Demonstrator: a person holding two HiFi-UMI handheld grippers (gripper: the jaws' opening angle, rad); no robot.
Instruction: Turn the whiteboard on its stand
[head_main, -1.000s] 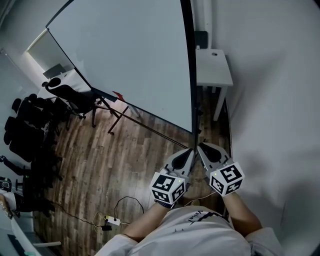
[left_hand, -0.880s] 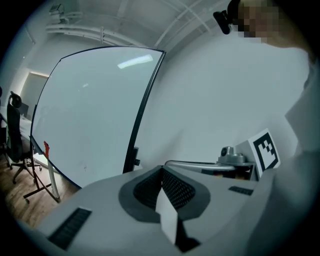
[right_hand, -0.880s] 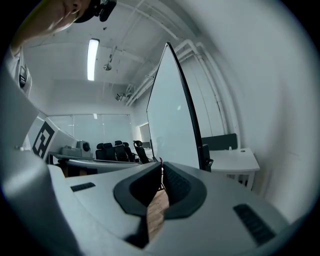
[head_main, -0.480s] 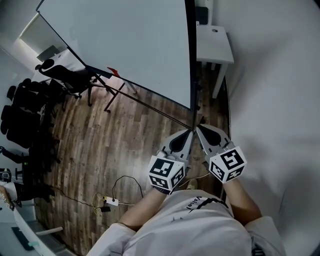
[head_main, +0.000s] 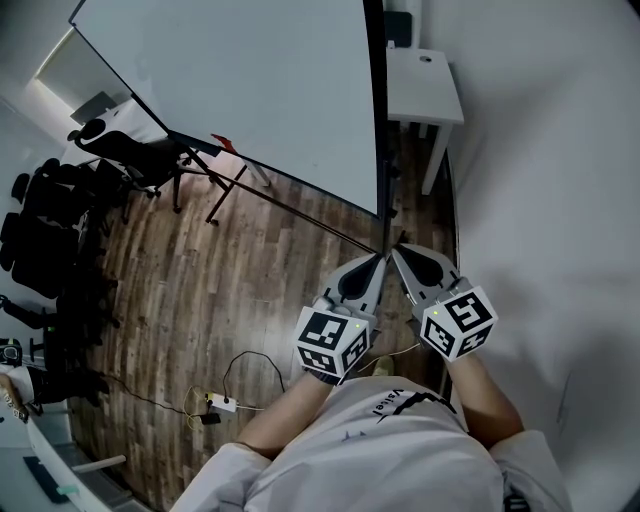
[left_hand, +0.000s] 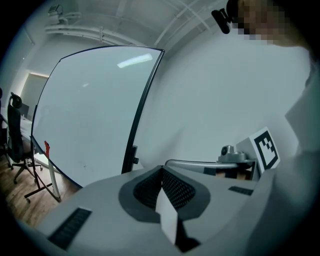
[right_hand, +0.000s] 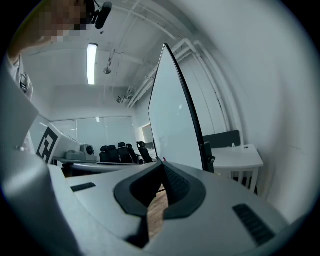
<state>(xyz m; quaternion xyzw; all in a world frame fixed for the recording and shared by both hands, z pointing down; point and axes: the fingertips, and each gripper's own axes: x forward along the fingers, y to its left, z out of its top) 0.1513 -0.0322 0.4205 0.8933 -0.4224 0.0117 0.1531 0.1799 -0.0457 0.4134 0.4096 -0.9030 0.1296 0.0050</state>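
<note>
The whiteboard (head_main: 250, 90) stood on the far side of the room, a big pale panel in a thin black frame. In the head view it filled the far left and middle, and its right edge ran down towards the two grippers. Its black tubular stand (head_main: 290, 225) spread across the wood-plank floor (head_main: 200, 310) below it. A small red thing (head_main: 225, 143) sat at the board's lower edge.

The left gripper (head_main: 380, 258) was fully closed, its ribbed pads meeting at the tip with nothing caught between them. The right gripper (head_main: 397, 250) was closed too and also empty. Both pointed away from the person, side by side and angled inward, so their tips came close together just beside the board's near right corner. Whether either tip touched the frame could not be made out. Each gripper view showed the frame edge beyond the tips, not between the jaws. The right gripper view saw the board almost edge-on.

A white table (head_main: 425, 90) stood at the far right, against the plain wall (head_main: 540, 180) and just behind the board's right edge. Black office chairs (head_main: 50, 250) were bunched along the left side, with one more chair (head_main: 130, 160) near the board's far left end. A white power strip (head_main: 222, 404) with a looping cable lay on the floor at the near left, close to the person's white shirt (head_main: 390, 460).
</note>
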